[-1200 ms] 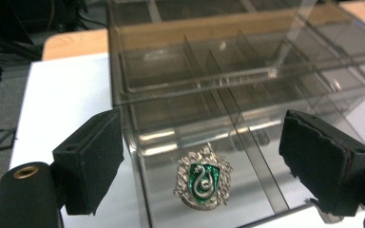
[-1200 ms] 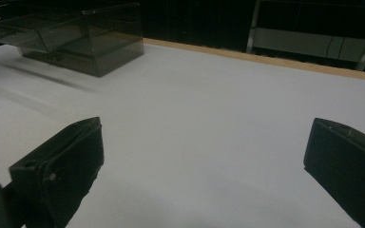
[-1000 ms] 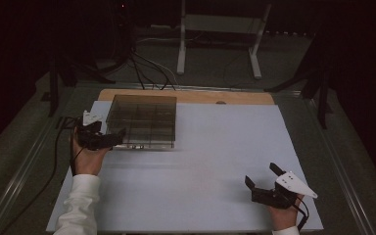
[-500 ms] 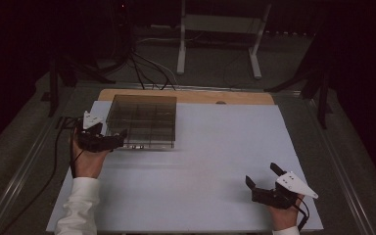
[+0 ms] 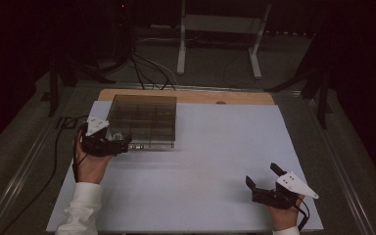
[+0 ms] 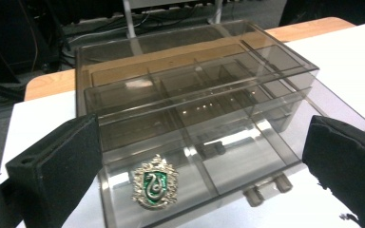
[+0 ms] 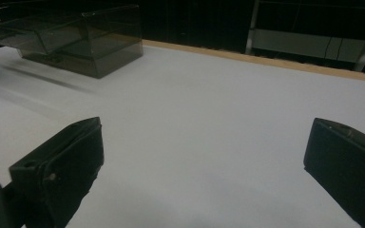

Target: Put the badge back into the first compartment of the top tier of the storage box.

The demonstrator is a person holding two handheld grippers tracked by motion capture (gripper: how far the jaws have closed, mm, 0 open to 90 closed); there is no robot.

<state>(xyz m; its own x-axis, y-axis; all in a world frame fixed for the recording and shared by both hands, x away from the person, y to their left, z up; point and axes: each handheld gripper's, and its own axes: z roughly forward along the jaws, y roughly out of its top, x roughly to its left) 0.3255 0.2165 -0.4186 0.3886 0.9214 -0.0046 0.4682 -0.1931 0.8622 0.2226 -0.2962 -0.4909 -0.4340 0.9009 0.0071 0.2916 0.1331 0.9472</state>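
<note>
Over the last second very little has changed. The left tool (image 5: 127, 143) has moved only a small way along the front of the box (image 5: 144, 117) and sits at the box's near left corner. The right tool (image 5: 262, 175) has stayed where it was, well apart from the box on the near right part of the tabletop (image 5: 215, 147).

In the left gripper view the lowest drawer (image 6: 237, 161) stands pulled out of the box toward the tool. A badge (image 6: 155, 182), silver with a green shield and a snake, lies flat in the drawer's front compartment, on the left side in that view. The left tool's jaws are wide apart, one on each side of the drawer front, and they hold nothing. The right tool's jaws are also spread and empty, resting over bare tabletop.

From the dark high view I cannot say surely whether the drawer itself has slid in this last second; it looks the same.

I judge that the work is at a pause between steps: the badge seems already placed, and the open drawer probably has to be pushed back into the box by its two small knobs (image 6: 266, 189).
</note>
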